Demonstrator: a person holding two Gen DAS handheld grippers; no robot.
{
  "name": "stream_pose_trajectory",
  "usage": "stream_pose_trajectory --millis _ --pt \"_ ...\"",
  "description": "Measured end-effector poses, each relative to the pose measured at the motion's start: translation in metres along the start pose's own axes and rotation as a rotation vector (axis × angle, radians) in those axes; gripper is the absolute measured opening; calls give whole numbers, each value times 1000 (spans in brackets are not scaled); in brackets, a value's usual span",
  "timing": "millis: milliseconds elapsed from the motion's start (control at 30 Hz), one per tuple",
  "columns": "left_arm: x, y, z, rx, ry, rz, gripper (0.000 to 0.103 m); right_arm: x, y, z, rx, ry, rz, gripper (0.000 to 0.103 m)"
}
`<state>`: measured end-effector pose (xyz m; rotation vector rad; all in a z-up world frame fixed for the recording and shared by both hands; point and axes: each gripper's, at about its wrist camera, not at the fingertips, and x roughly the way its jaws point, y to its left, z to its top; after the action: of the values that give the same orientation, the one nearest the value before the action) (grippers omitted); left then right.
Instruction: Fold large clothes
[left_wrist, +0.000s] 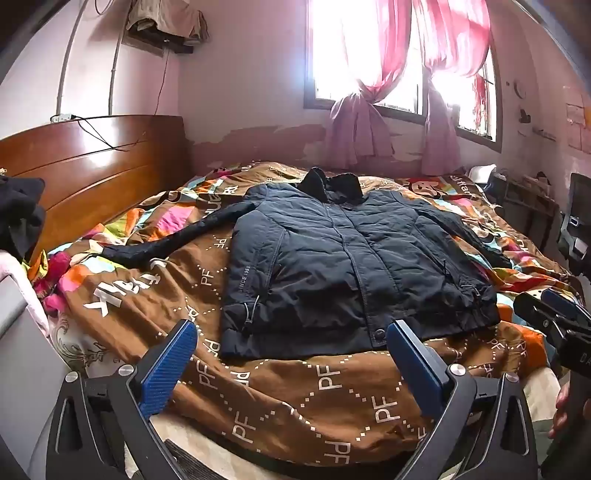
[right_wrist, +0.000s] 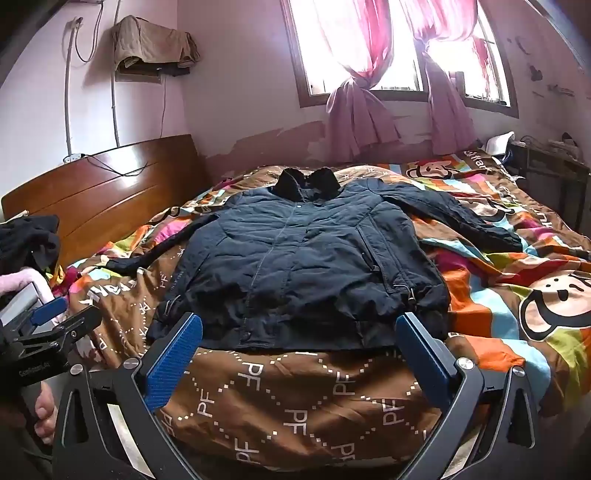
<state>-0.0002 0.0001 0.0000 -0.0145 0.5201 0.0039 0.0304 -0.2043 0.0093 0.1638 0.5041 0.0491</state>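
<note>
**Dark padded jacket spread flat on the bed, both hand-held grippers released**

At the far left, a heap of black clothing (left_wrist: 20, 210) sits beside the curved brown wooden headboard (left_wrist: 92, 162). The left hand-held gripper (left_wrist: 291, 341) hovers over the near edge of the bed, its blue-padded fingers (left_wrist: 171, 363) spread wide apart and grasping nothing. Between and beyond those fingers lies the dark navy quilted jacket with a black furry collar (left_wrist: 332, 258), front side up and zipped, resting on the brown patterned bedspread with white "PF" lettering and bright cartoon panels (left_wrist: 295, 398). Its left-hand sleeve (left_wrist: 162, 243) stretches out toward the headboard; the other sleeve (right_wrist: 461, 218) runs off toward the right side of the bed. The jacket's hem lies near the gripper tips without touching them. The right hand-held gripper (right_wrist: 299, 332) is likewise released, fingers wide apart just short of the hem. Behind the bed, knotted pink curtains (right_wrist: 354, 122) hang at a bright window (right_wrist: 369, 44).
</note>
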Motion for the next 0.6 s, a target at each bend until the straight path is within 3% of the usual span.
stream_pose_trajectory --millis 600 --pt "-1 1 1 -8 -2 -7 103 0 0 -1 2 1 -8 102"
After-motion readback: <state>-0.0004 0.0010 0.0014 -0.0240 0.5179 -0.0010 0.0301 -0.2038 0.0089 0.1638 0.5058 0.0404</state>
